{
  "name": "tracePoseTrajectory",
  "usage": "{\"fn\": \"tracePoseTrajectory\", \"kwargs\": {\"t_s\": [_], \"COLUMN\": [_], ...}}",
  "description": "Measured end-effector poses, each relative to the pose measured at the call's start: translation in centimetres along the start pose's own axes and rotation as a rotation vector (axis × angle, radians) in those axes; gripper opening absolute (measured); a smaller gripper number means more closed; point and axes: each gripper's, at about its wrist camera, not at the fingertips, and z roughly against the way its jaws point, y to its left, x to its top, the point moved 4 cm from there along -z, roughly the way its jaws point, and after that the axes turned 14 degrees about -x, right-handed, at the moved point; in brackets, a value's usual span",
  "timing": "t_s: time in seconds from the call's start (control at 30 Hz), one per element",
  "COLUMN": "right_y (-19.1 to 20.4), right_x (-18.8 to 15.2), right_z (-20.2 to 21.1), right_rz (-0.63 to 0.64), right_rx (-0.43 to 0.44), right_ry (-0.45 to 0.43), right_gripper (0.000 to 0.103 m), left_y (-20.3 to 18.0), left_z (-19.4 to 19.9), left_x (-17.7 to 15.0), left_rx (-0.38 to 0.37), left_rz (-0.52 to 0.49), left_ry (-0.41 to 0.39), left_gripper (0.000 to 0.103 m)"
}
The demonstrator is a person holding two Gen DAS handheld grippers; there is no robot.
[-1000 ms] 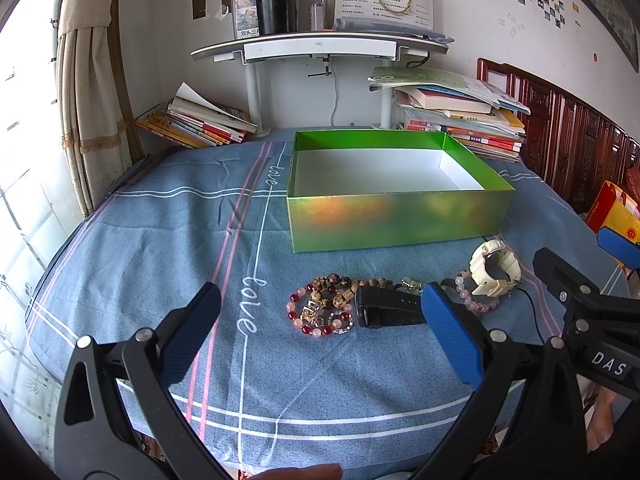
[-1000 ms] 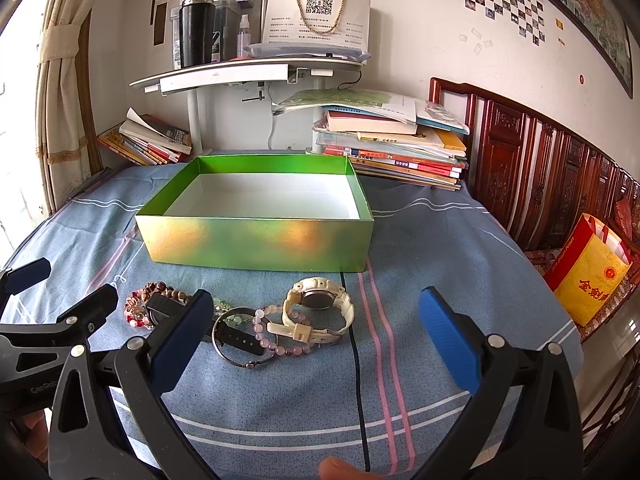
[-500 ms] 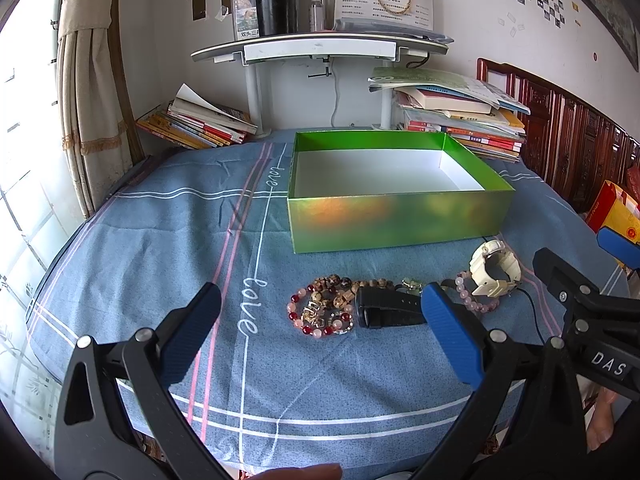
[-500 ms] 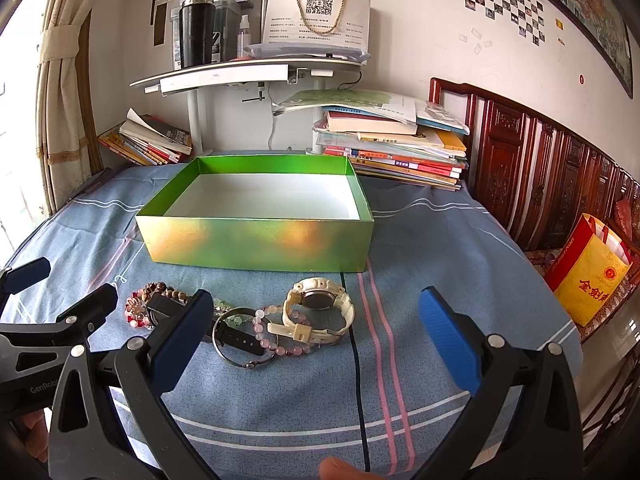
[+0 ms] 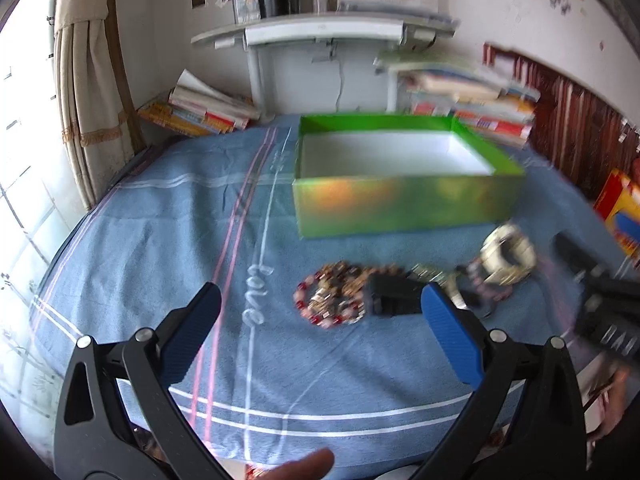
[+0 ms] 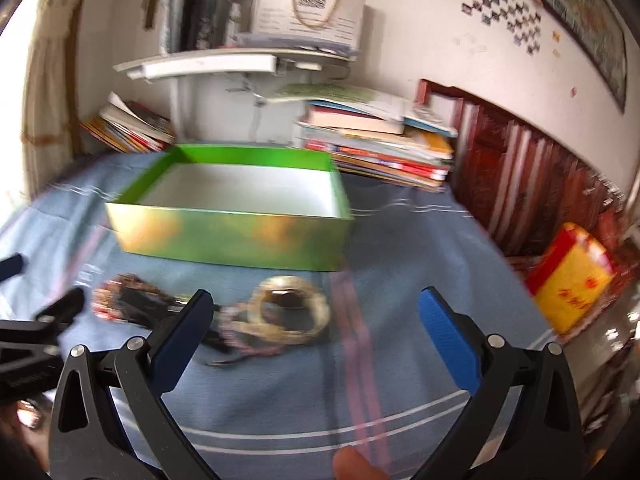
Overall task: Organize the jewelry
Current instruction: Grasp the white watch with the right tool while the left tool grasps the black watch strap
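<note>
In front of the green box (image 5: 404,200) I've got both grippers, left gripper (image 5: 320,332) and right gripper (image 6: 316,328), jaws wide apart and empty, above the jewelry pile, beaded bracelets (image 5: 332,300) left, cream watch (image 6: 290,314) right.

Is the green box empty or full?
Empty. The green box shows only its bare white floor; the jewelry lies outside on the blue cloth.

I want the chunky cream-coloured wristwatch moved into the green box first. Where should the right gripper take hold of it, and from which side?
Probably across the looped strap of the cream-coloured wristwatch, not the wide face. It lies flat on the blue bedsheet, so come from above with the open right gripper, one finger inside the loop. The pink bead bracelet touches its left side; the right side looks clearer.
</note>
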Motion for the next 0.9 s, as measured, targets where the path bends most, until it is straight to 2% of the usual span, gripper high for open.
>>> {"fn": "tracePoseTrajectory", "kwargs": {"t_s": [0.1,0.23,0.33,0.4,0.47,0.63,0.7,0.8,0.87,0.9], "right_y": [-0.9,-1.1,-0.6,0.0,0.5,0.9,1.0,0.8,0.8,0.8], "right_x": [-0.5,-1.4,-1.6,-1.6,-1.6,-1.7,-1.8,-1.6,-1.3,-1.2], "right_z": [-2.1,-4.1,-4.7,-4.8,-4.8,-4.9,-5.4,-6.4,-7.1,-7.5], "right_rz": [0.009,-0.011,-0.015,-0.013,-0.002,0.022,0.015,-0.004,-0.013,-0.010], "right_rx": [-0.007,0.057,0.094,0.123,0.138,0.154,0.171,0.168,0.158,0.156], "right_ry": [0.066,0.133,0.165,0.186,0.192,0.197,0.212,0.226,0.228,0.230], "right_gripper": [0.101,0.098,0.081,0.071,0.070,0.070,0.070,0.070,0.070,0.067], "left_y": [1.0,1.9,2.0,1.7,1.1,-0.8,-1.4,-2.0,-2.0,-1.9], "left_z": [-1.5,-1.8,-2.1,-2.3,-2.9,-4.7,-5.4,-6.5,-7.4,-7.7], "left_x": [-0.8,-1.1,-0.9,-0.9,-0.7,-0.3,0.0,0.6,0.7,0.7], "left_rx": [-0.001,-0.021,-0.023,-0.053,-0.090,-0.125,-0.128,-0.151,-0.145,-0.150], "left_rz": [0.017,0.040,0.038,0.043,0.043,-0.001,-0.013,-0.014,-0.004,0.005], "left_ry": [0.070,0.083,0.084,0.091,0.101,0.123,0.132,0.137,0.160,0.172], "left_gripper": [0.098,0.077,0.068,0.068,0.068,0.068,0.065,0.046,0.019,0.015]}}
